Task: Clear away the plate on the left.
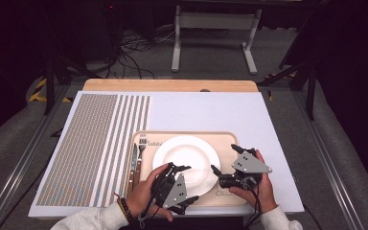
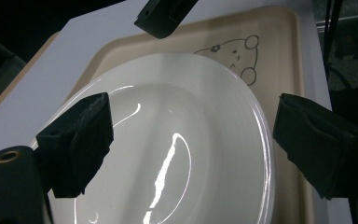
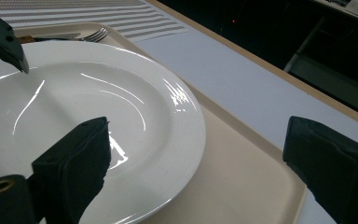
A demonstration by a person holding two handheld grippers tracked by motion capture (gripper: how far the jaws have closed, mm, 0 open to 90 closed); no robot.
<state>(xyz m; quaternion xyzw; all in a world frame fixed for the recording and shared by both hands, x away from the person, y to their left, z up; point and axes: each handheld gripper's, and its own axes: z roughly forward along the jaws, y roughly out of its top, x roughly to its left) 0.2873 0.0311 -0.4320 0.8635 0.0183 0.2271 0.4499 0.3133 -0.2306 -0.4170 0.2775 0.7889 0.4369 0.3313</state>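
Left gripper (image 1: 186, 183) and right gripper (image 1: 224, 158) both gape wide, holding nothing, at the plate's (image 1: 186, 155) 7 and 4 o'clock rim. Plate centres the tray (image 1: 230, 197); contact unclear.

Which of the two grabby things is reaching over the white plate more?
The left gripper. One of its jaws reaches in over the round white plate's near rim. The right gripper sits beside the plate, mostly over the beige tray.

Plate (image 1: 187, 155) sits centred on the tray (image 1: 230, 139); fork (image 1: 142, 146) at its nine o'clock; striped mat (image 1: 96, 143) farther toward nine.
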